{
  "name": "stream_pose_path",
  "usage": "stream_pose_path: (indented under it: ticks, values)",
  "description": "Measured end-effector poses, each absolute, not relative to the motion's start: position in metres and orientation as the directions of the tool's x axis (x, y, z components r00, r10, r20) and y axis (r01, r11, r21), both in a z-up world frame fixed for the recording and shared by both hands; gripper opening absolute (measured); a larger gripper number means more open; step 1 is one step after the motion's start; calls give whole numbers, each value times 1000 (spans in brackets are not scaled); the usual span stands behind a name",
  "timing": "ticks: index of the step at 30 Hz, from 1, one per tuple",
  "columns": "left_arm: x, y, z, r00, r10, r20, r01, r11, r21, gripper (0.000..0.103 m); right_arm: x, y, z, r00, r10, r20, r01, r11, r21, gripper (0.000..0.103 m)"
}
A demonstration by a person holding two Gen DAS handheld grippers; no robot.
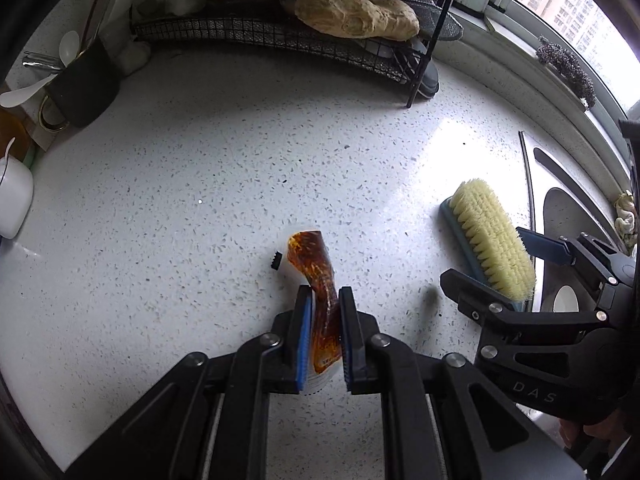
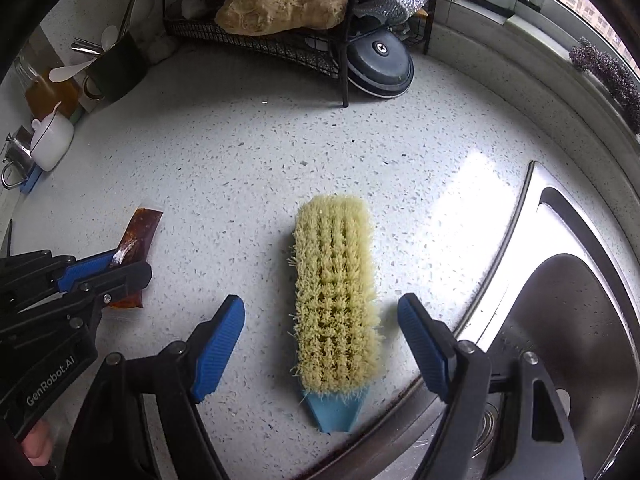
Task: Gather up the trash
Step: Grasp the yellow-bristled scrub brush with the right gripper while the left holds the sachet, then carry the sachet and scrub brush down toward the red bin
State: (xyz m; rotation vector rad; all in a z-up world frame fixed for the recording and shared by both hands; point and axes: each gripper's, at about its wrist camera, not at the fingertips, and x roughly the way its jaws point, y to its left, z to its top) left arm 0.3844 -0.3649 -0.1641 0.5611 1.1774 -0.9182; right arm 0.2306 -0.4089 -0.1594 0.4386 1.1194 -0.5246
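Observation:
A clear sauce packet with brown liquid (image 1: 316,276) is pinched between the blue pads of my left gripper (image 1: 325,300), just above the white speckled counter (image 1: 200,200). It also shows in the right wrist view (image 2: 138,236), with the left gripper (image 2: 120,268) shut on it. My right gripper (image 2: 320,312) is open and empty, its fingers on either side of a scrub brush (image 2: 336,292) with yellow bristles and a blue base, not touching it. The right gripper shows at the right of the left wrist view (image 1: 480,256), next to the brush (image 1: 490,240).
A black wire rack (image 1: 280,36) with a tan lump stands at the back. A dark cup with utensils (image 1: 80,80) and a white pot (image 1: 14,196) sit at the left. A steel sink (image 2: 560,320) lies at the right, a window sill (image 2: 560,64) behind it.

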Motion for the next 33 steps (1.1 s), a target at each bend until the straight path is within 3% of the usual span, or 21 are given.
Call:
stream_pose_path:
  ticks: [5,8,10,20,33]
  values:
    - [380,-371,-168,101,-305,-947,843,531,-81,11,230,-412,-156,350,-194,-916,591,805,55,75]
    - [381,-367,-166,100,-316,-944,840,534,-90,11,232,-408,-152,351,-208,-913,568,823,30,57]
    - [383,-361,-164,98,-323,-941,835,541,-99,11,234,-402,-149,359,-200,-912,549,835,33,36]
    - [364,-310,-134,124,-361,-924,830,549,-103,11,219,-353,-128,426,-108,-898,516,844,144,35]
    - [336,-203,-113,191,-367,-911,777,624,-89,11,206,-266,-116,494,-73,-866,394,907,148,35]
